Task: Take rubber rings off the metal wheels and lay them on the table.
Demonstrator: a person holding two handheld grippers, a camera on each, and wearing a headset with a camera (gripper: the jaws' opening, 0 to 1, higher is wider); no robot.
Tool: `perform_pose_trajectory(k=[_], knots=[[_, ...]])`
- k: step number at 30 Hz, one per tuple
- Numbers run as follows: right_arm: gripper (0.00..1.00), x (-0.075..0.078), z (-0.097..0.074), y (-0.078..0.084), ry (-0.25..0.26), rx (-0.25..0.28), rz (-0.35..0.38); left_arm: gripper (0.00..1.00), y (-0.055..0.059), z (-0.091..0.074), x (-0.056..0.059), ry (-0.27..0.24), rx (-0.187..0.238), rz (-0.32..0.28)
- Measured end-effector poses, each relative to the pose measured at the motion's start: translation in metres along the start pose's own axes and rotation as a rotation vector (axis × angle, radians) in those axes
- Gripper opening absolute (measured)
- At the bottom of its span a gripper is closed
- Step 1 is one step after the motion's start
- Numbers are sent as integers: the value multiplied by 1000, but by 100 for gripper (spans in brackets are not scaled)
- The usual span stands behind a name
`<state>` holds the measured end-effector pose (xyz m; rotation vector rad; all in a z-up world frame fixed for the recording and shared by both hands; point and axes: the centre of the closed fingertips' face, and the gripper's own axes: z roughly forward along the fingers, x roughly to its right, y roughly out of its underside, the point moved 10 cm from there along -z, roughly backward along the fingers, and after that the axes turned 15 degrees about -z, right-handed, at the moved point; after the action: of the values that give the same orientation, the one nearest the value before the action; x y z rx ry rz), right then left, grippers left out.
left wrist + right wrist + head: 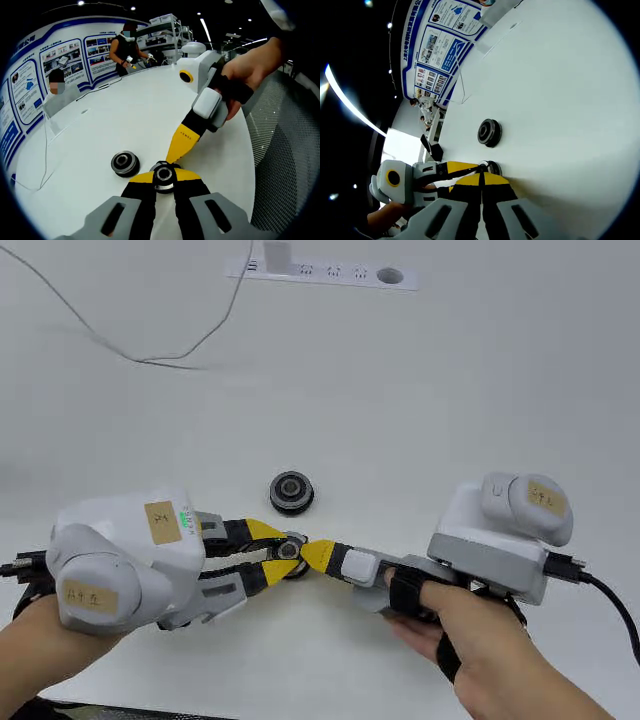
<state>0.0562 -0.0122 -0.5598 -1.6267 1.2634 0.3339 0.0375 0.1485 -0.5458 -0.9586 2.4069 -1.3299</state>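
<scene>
Metal wheel (pixel 292 549), low over the table (pixel 450 390): the left gripper (pixel 280 551) is clamped across its rim from 9 o'clock, and the right gripper (pixel 318 555), jaws together, meets it at 3 o'clock. A disc without a long axis, its bore faces upward, like the spare wheel (pixel 291 492) at 12 o'clock. Risk: peeling sideways could twist the wheel from the clamp, or the tips could slip off the rubber ring (pixel 155 169).

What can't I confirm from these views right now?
- Whether the right gripper grips the held wheel by its rubber: its own jaws cover the contact in the right gripper view; too small in the head view.
- Sides of the held wheel: under the jaws of the left gripper, left gripper view.
- Writing on the label: too small, head view.
</scene>
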Motion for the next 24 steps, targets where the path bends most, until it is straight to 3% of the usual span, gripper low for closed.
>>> perform_pose_trajectory(k=[24], knots=[[0, -6, 0, 1, -47, -5, -2, 13, 1, 0, 1, 0, 10, -3]])
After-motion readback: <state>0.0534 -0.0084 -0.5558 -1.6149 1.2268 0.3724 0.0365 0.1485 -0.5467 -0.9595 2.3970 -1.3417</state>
